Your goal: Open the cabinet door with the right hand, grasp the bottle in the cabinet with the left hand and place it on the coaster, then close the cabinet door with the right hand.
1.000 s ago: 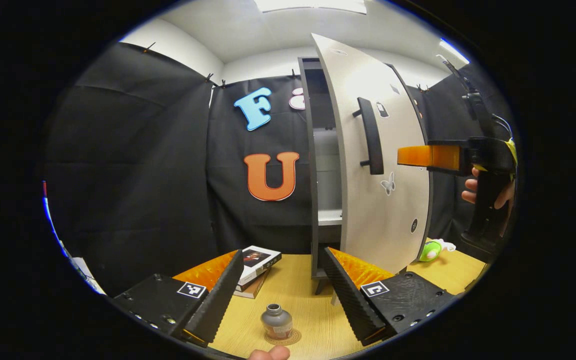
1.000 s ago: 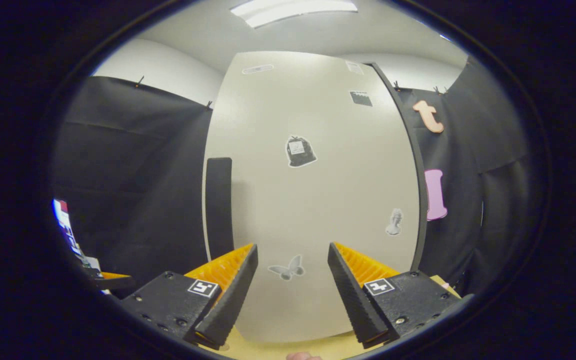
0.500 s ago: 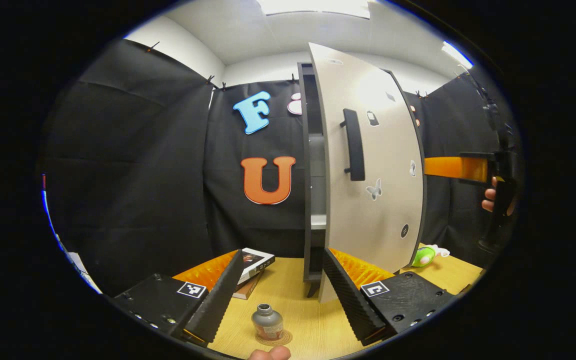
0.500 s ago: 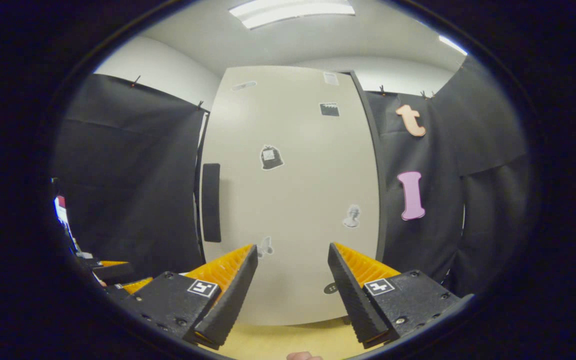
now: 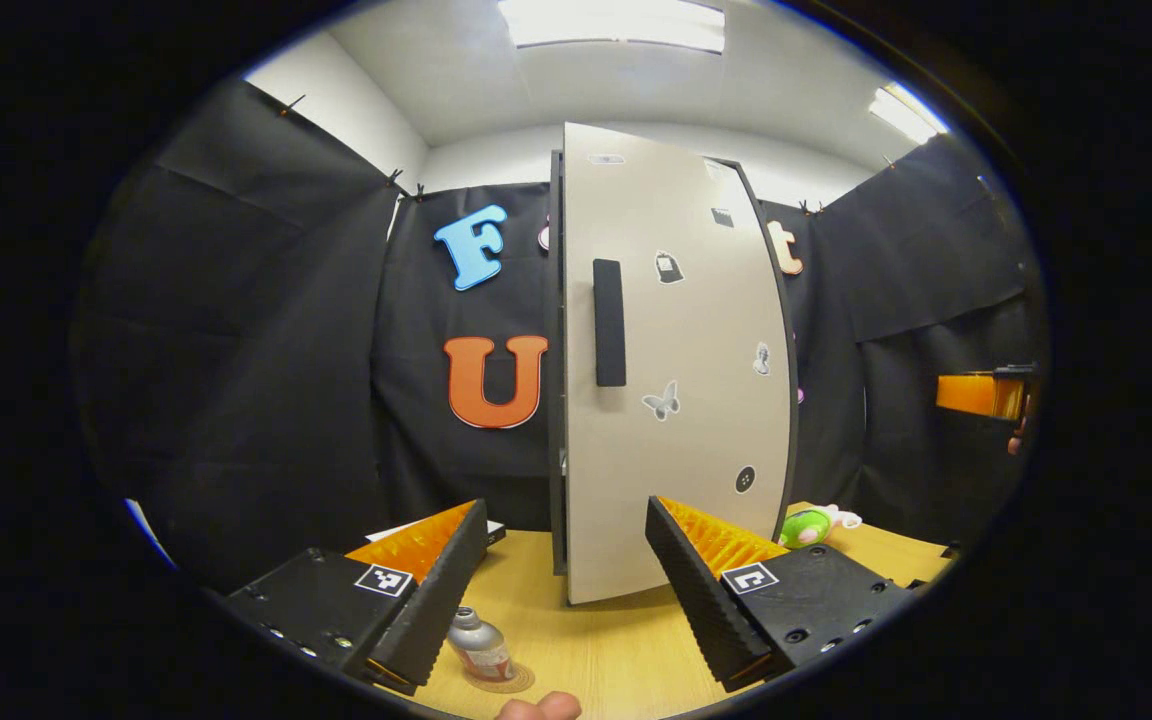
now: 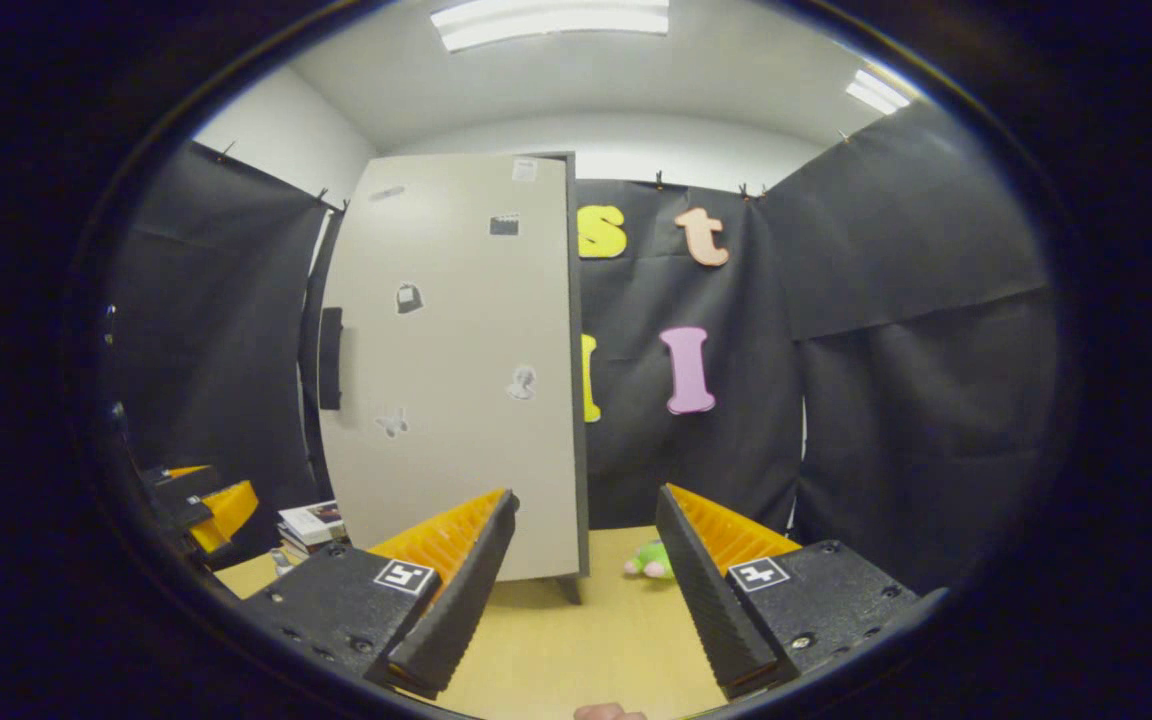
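The tall cabinet stands on the wooden table with its pale door (image 5: 676, 380) swung against the frame, shut or very nearly so, its dark handle (image 5: 609, 322) facing me. The small grey bottle (image 5: 481, 648) stands on the round coaster (image 5: 508, 682) near the table's front, just beside my left gripper's left finger. My left gripper (image 5: 566, 590) is open and holds nothing. My right gripper (image 6: 586, 590) is open too, drawn back from the door (image 6: 456, 370) and to the right of it; in the left gripper view the right gripper (image 5: 981, 393) sits at the far right.
A stack of books (image 6: 311, 520) lies left of the cabinet. A green toy (image 5: 806, 525) lies on the table (image 6: 556, 650) to its right. Black cloth walls close the booth on all sides.
The door has swung from well ajar to against the cabinet. My right gripper has pulled back and to the right, away from the door. The left gripper has drifted right, bottle staying on the coaster.
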A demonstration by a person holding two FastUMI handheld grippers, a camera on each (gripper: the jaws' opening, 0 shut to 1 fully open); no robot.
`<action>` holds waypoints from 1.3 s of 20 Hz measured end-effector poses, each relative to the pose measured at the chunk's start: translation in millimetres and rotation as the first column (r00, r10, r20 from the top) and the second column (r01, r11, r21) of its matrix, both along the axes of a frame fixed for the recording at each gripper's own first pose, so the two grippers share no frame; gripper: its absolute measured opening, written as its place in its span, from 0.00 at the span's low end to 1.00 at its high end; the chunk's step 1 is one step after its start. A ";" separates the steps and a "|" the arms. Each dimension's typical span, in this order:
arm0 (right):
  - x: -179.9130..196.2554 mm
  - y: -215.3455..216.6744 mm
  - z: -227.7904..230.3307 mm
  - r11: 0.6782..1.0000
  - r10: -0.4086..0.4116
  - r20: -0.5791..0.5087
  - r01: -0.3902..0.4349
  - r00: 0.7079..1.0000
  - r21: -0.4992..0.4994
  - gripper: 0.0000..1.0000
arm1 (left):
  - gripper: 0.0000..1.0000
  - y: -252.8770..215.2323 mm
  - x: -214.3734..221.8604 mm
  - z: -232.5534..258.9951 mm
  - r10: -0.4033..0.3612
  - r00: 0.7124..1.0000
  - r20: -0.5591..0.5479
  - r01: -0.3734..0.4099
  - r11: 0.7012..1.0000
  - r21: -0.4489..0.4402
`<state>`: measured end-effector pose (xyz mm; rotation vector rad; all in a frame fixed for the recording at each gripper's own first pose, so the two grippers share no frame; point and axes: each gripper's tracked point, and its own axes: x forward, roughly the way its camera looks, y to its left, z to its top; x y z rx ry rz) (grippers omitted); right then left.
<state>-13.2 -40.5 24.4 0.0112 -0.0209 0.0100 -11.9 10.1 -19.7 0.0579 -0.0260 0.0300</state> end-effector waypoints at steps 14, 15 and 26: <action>-25.8 -39.3 -18.7 0.998 -0.065 0.023 0.064 0.998 0.026 0.93 | 0.96 -23.2 -22.5 -17.0 0.020 0.999 -0.044 -0.019 1.000 0.014; -26.1 -38.4 -16.5 0.998 -0.062 0.030 0.061 0.998 0.024 0.93 | 0.96 -24.2 -23.4 -16.7 0.019 0.999 -0.046 -0.019 1.000 0.014; -27.5 -31.9 -13.3 0.999 -0.031 0.041 0.030 0.999 0.033 0.93 | 0.96 -26.2 -26.2 -12.6 0.017 0.999 -0.047 -0.016 1.000 0.014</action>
